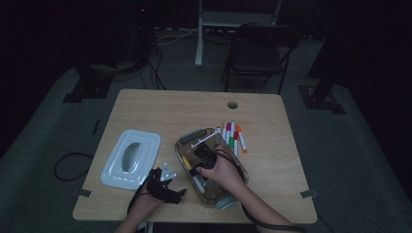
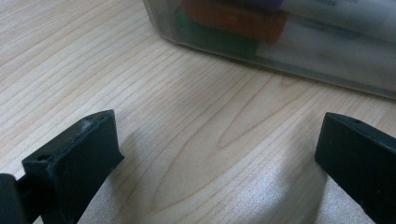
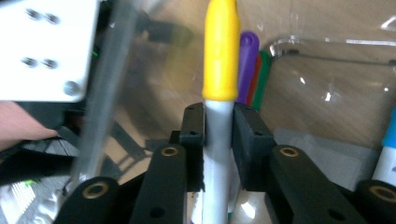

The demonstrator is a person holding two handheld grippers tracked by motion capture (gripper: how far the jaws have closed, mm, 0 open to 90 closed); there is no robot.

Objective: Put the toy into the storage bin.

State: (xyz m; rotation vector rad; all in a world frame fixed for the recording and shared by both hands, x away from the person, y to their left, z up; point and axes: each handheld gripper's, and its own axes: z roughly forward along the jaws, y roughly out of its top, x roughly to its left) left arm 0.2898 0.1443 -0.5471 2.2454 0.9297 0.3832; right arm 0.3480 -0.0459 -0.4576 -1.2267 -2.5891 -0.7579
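Note:
A clear plastic box (image 1: pixel 192 135) sits near the table's front, right of middle, with markers inside. My right gripper (image 1: pixel 201 165) reaches down into it. In the right gripper view this gripper (image 3: pixel 218 126) is shut on the white barrel of a yellow-capped marker (image 3: pixel 220 56), which points away from the jaws. Purple, green and red markers (image 3: pixel 250 70) lie behind it in the box. My left gripper (image 1: pixel 175 193) rests on the table just left of the box. In the left gripper view it (image 2: pixel 210 154) stands open over bare wood, facing the box wall (image 2: pixel 280 42).
A white lid (image 1: pixel 131 158) lies on the table left of the box. Several loose markers (image 1: pixel 235 136) lie on the wood at the box's far right side. A blue-capped marker (image 3: pixel 387 135) stands at the right edge of the right gripper view. A chair (image 1: pixel 260 53) stands beyond the table.

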